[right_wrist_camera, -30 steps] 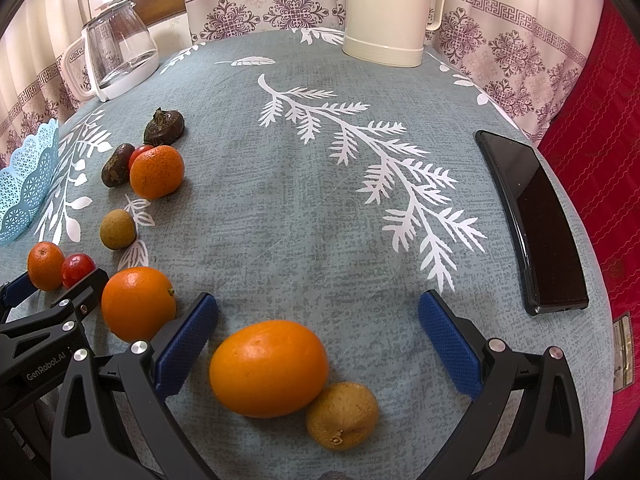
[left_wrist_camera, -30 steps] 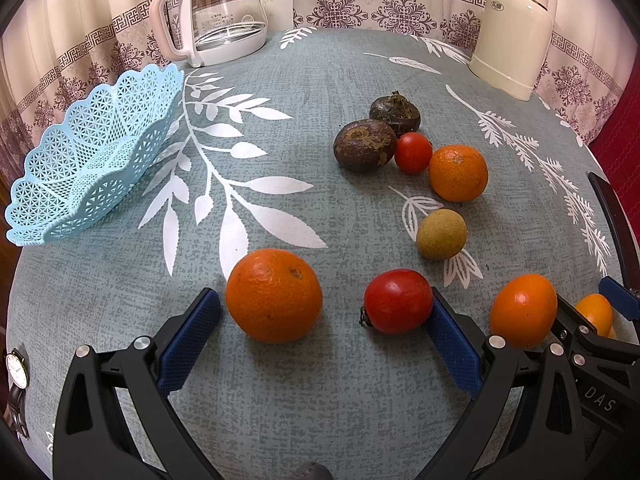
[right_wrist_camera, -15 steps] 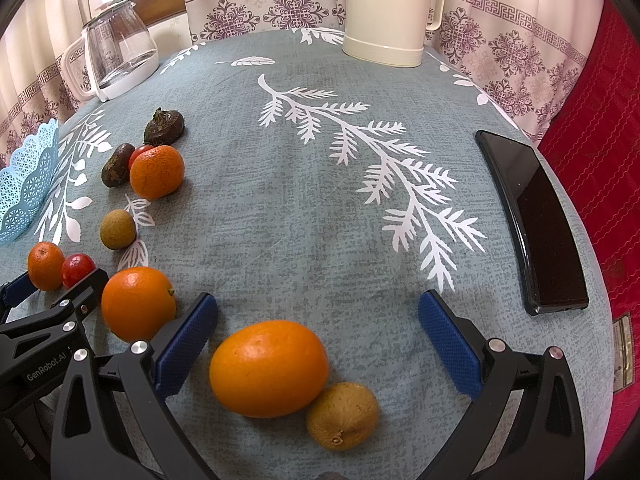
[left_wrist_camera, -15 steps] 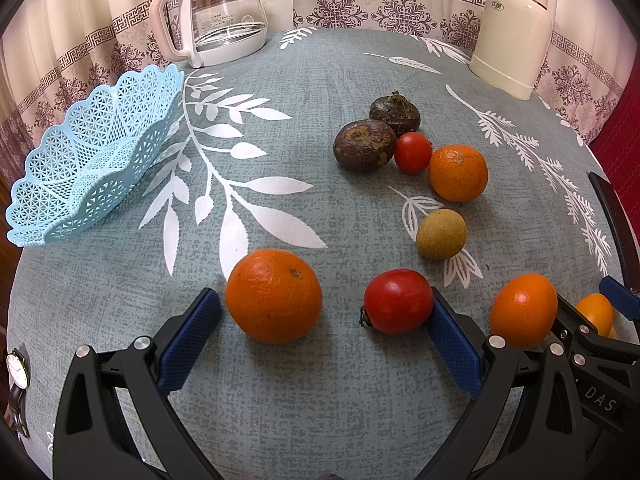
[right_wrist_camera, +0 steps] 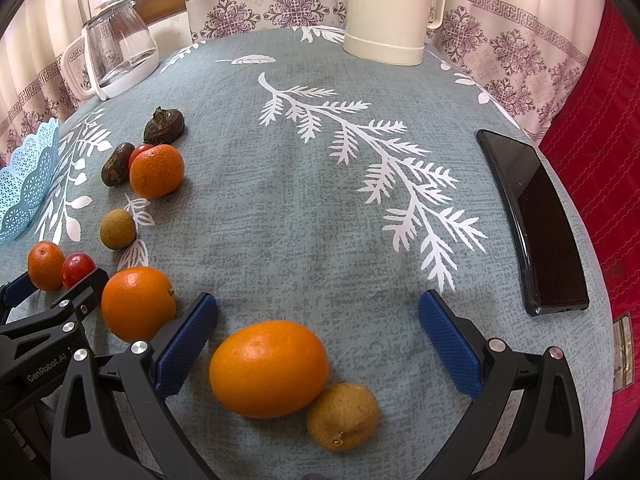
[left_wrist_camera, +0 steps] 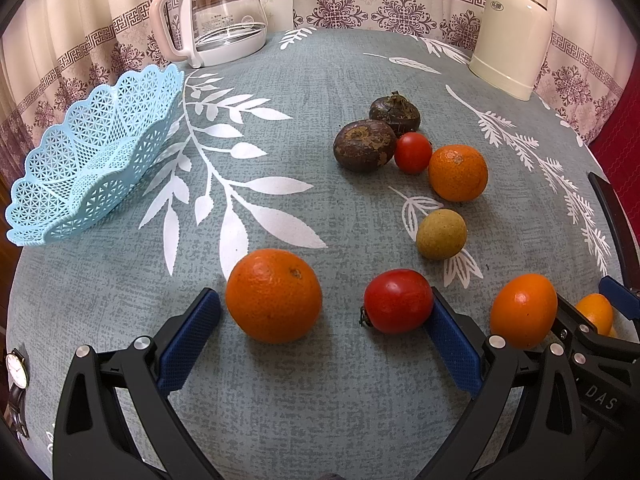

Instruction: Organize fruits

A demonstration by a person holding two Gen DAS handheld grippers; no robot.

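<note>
Two wrist cams, and they split the scene btwn them. Left gripper (left_wrist_camera: 320,322) sits low on the grey-blue leaf-print tablecloth (left_wrist_camera: 320,80) w/ jaws spread wide, holding nothing: a big round orange (left_wrist_camera: 274,295) lies just inside the left finger and a red tomato (left_wrist_camera: 398,301) touches the right finger's blue pad. Right gripper (right_wrist_camera: 318,328) is wide open too, empty, w/ a smooth oval orange fruit (right_wrist_camera: 268,368) btwn the fingers and a small brownish-tan round fruit (right_wrist_camera: 343,417) touching it on the near side.

Only the left view gives most of the light-blue lattice plastic basket (left_wrist_camera: 88,160), at far left w/ no fruit in it, plus a wristwatch (left_wrist_camera: 16,372) at the bottom-left edge. Only the right view shows the black phone (right_wrist_camera: 536,224) lying flat near the red cushion (right_wrist_camera: 600,140).

Both views catch the middle cluster: two dark brown knobbly bulbs (left_wrist_camera: 364,145), a small cherry tomato (left_wrist_camera: 413,153), a mandarin (left_wrist_camera: 458,173), and nearer, a tan-green round fruit (left_wrist_camera: 441,234). Glass carafe w/ white handle (left_wrist_camera: 216,12) and cream thermos jug (left_wrist_camera: 516,32) stand at the back.

Hard to see: the oval fruit is mostly hidden behind the right gripper's arm in the left view, basket is cut off at the edge in the right view, and the jug's top is cropped there.
</note>
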